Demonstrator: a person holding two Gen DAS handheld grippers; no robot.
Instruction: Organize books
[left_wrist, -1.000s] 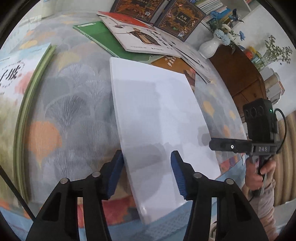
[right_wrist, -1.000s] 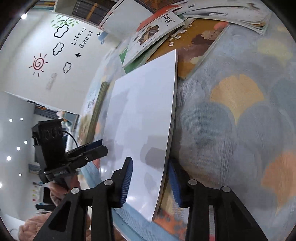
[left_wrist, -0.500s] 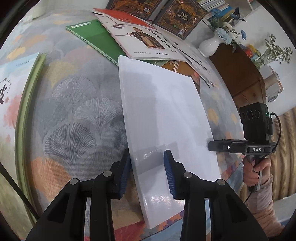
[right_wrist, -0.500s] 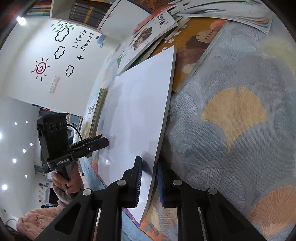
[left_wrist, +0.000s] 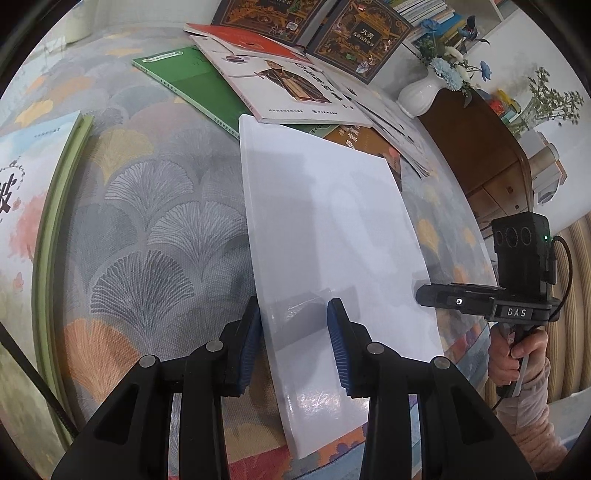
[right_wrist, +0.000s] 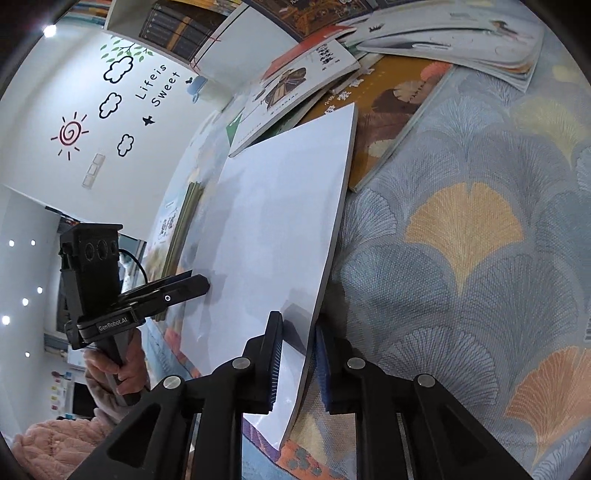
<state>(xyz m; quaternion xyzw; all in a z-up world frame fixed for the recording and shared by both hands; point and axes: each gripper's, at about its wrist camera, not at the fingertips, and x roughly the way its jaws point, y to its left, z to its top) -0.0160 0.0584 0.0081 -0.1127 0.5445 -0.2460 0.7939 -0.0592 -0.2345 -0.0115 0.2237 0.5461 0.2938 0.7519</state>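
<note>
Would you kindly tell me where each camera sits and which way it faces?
Left wrist: on the left gripper, looking down along its fingers at the white book; the right gripper and hand show.
Right wrist: on the right gripper, facing the same book; the left gripper shows.
Shared: book, both grippers.

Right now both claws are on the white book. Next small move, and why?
Probably a short joint lift. The left claw is shut on the white book's near-left edge and the right claw on its near-right edge, while its far end rests by the orange book. Raising both together should clear the patterned tablecloth before carrying it anywhere.
</note>
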